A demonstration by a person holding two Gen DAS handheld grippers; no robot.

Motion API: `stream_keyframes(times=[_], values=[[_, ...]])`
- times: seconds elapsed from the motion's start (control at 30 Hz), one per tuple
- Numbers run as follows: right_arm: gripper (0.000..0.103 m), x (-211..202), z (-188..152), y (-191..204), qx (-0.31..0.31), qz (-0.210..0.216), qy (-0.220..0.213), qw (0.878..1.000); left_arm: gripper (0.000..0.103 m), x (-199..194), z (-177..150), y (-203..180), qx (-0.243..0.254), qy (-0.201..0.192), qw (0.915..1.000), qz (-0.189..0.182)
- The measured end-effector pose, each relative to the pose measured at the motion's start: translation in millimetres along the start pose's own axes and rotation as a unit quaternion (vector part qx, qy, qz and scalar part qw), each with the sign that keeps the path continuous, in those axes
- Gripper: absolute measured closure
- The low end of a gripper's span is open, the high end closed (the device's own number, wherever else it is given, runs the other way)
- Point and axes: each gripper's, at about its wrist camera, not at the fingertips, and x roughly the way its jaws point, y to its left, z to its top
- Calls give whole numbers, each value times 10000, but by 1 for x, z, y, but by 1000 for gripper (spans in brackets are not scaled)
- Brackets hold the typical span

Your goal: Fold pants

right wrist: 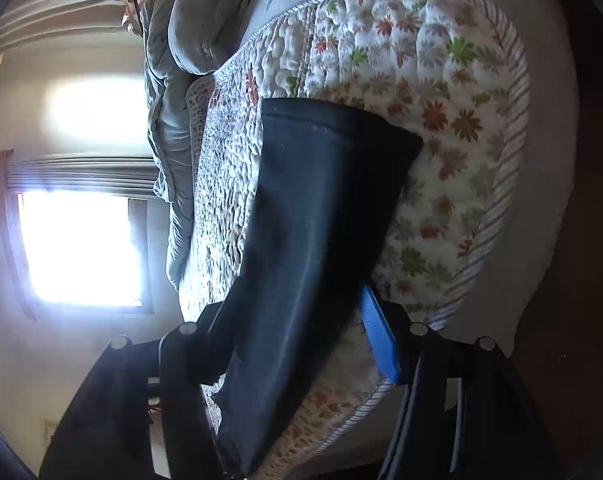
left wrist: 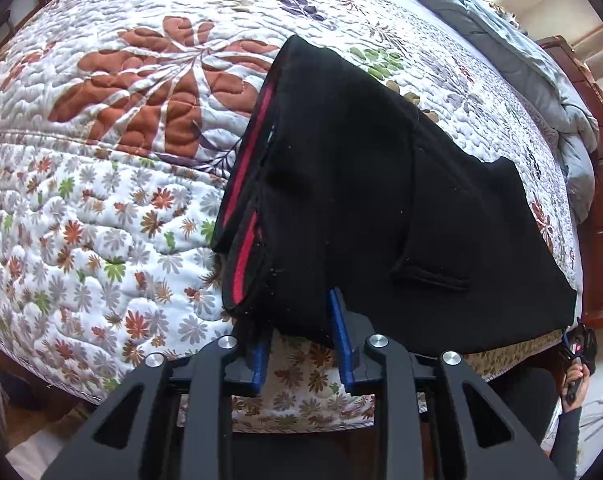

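Pants point(left wrist: 361, 200), black with a red stripe inside the waistband, lie on the floral quilt point(left wrist: 101, 200) that covers the bed. In my left wrist view the waistband edge runs along the left side of the garment, from close to my fingers up and away toward the middle of the bed, and the body of the garment spreads off to the right toward the bed's near corner. A back pocket flap shows on the upper layer, right of my fingers.

My left gripper point(left wrist: 303, 340) sits at the near end of the waistband. The cloth drapes over the tips of both blue pads point(left wrist: 341, 332), so the fabric is between my jaws, which stand somewhat apart; I cannot tell whether they actually pinch it.

In my right wrist view the camera is rolled sideways. The pants point(right wrist: 313, 240) run as a long dark band from my right gripper point(right wrist: 301, 340) away toward the quilt's edge point(right wrist: 441, 120), their long axis lined up roughly with my fingers. One blue pad point(right wrist: 379, 340) shows on the right of the cloth, touching its edge; the other finger is hidden behind the fabric. The cloth lies between these jaws, but their grip is not clear.

A grey duvet point(right wrist: 169, 120) is bunched at the far side of the bed, near a bright window point(right wrist: 81, 240).
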Motion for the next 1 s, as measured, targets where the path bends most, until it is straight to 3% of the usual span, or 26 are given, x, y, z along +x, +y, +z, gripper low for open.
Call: stream_keyframes(times=[0.07, 0.17, 0.33, 0.37, 0.4, 0.43, 0.47, 0.5, 0.67, 0.73, 0.8, 1.0], values=[[54, 7, 1, 3, -11, 8, 11, 10000, 75, 0, -1, 0, -8, -5, 10000, 13], [86, 5, -3, 3, -101, -78, 40, 9999, 78, 0, 0, 1, -93, -15, 9999, 33], [89, 4, -1, 0, -263, -325, 23, 9991, 82, 6, 2, 4, -272, 167, 9994, 134], [87, 5, 2, -3, -173, -273, 18, 9995, 82, 8, 2, 4, -242, 192, 9994, 170], [79, 4, 3, -4, -142, -188, -34, 9997, 82, 8, 3, 3, -201, 189, 9994, 189], [69, 0, 3, -5, -115, -84, -77, 9999, 82, 7, 2, 1, -139, 171, 9996, 203], [48, -4, 4, -8, -71, 53, -156, 9998, 82, 6, 1, 0, -62, 130, 9997, 210], [45, -10, 5, -9, -61, 42, -283, 9996, 81, 3, 0, -4, 44, 45, 9998, 214], [45, -20, 19, -21, 200, 268, -574, 9978, 73, -24, -12, -17, 303, -579, 9970, 403], [45, -16, 25, -21, 237, 394, -577, 9973, 65, -36, -18, -23, 359, -885, 9946, 412], [45, -10, 32, -18, 204, 389, -550, 9975, 50, -46, -23, -28, 391, -1187, 9909, 491], [45, 1, 51, -12, 277, 453, -567, 9970, 47, -53, -24, -35, 416, -1575, 9842, 688]])
